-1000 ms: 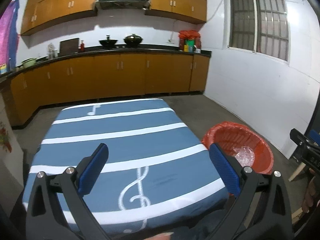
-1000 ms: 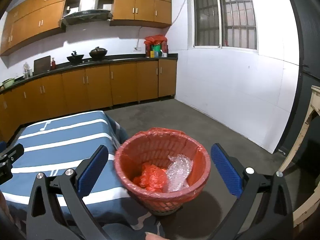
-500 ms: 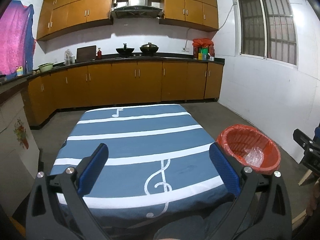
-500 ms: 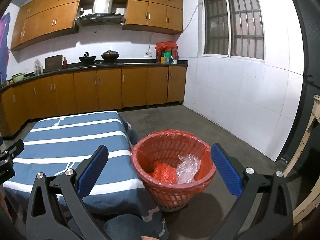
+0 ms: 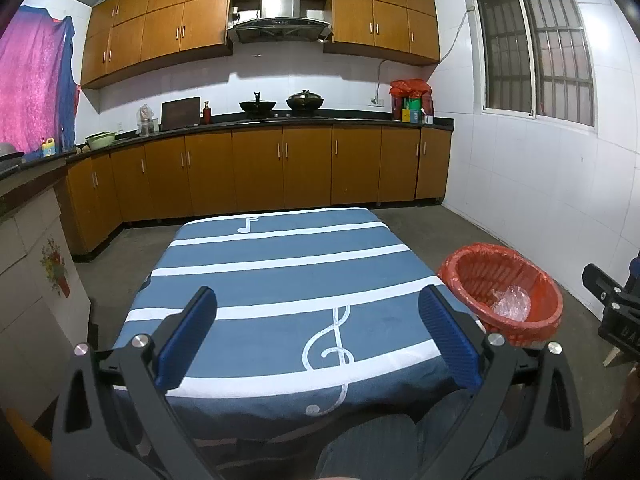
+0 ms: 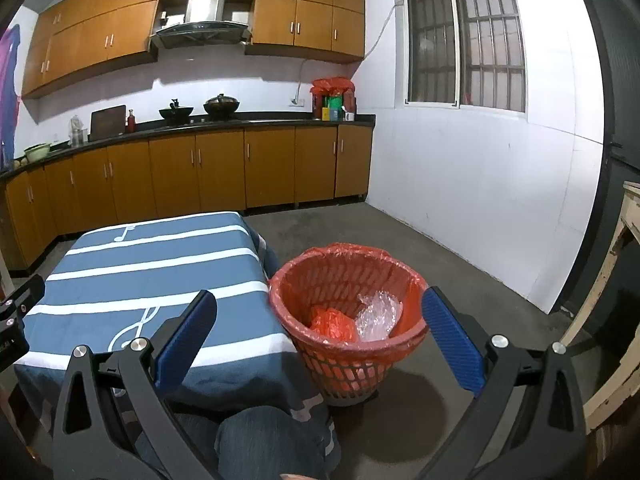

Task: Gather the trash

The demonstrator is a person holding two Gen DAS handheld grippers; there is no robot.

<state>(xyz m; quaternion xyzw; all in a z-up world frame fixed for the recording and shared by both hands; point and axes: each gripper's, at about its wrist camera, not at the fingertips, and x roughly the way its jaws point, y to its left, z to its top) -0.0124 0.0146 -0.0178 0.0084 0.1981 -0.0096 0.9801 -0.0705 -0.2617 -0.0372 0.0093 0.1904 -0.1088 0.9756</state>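
A red mesh trash basket (image 6: pixel 412 344) with a red liner stands on the floor just right of the table; it holds crumpled clear plastic (image 6: pixel 378 316) and a red bag (image 6: pixel 332 322). The same basket (image 5: pixel 532 322) shows at the right in the left wrist view, with clear plastic (image 5: pixel 510 305) inside. My left gripper (image 5: pixel 316 312) is open above the near end of the blue striped tablecloth (image 5: pixel 280 272), holding nothing. My right gripper (image 6: pixel 318 314) is open, held back from the basket and above it, also empty. No loose trash shows on the tablecloth (image 6: pixel 140 264).
Wooden base cabinets (image 5: pixel 280 168) with a dark counter run along the far and left walls. The white tiled wall (image 6: pixel 480 208) and bare concrete floor (image 6: pixel 460 264) lie right of the basket. A pale wooden frame (image 6: pixel 608 292) stands at far right. A person's knee (image 6: pixel 260 440) is under the table edge.
Both grippers have drawn back and risen, so the table and basket look farther away and lower. Both stay open and empty; the basket's contents are unchanged.
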